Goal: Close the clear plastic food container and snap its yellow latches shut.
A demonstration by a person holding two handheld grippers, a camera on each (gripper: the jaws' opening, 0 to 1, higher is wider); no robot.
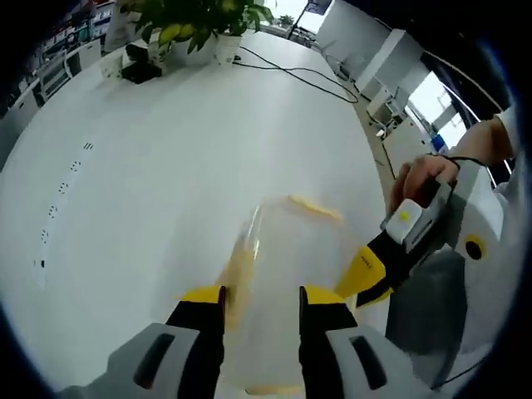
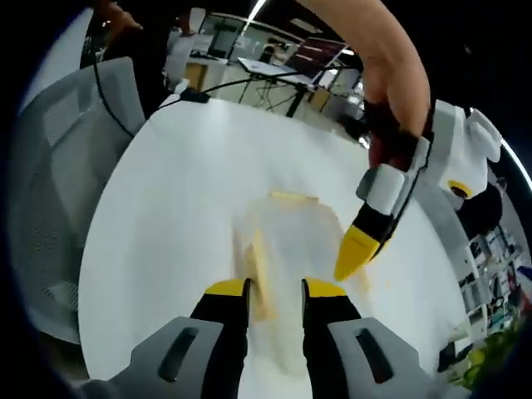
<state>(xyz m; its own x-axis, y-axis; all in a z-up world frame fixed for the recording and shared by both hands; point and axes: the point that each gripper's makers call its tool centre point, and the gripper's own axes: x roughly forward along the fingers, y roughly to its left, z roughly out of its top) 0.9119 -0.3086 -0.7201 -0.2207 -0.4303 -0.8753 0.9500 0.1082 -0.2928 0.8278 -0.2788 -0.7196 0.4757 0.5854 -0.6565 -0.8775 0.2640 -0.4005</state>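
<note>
At lower centre of the left gripper view, your left tool (image 1: 262, 303) stood over the clear plastic food container (image 1: 287, 266) on the white bench (image 1: 166, 166), its two yellow-tipped jaws spread and straddling the box with nothing pinched between them. Motion blur smeared the container, so you could make out little beyond pale walls and streaks of yellow latch (image 1: 316, 208) along its far edge and near side. From the right of that frame your right tool (image 1: 366, 278) reached in, its yellow tip resting at or just beside the container's right edge, your hand (image 1: 420, 179) gripping the handle above it.

Seen from the right gripper view, the right tool (image 2: 275, 291) sat at lower centre with jaws parted over the same container (image 2: 287, 237), while the left tool (image 2: 357, 249) came down from the upper right, its tip close against the box's side.

Judged from these frames, the lid appeared to lie on the box, though the blur kept you from confirming that it was seated. Whether any latch had snapped home could not be told; you seemingly had the latching left to finish. A potted plant (image 1: 204, 29) stood at the bench's far end, upper left.
</note>
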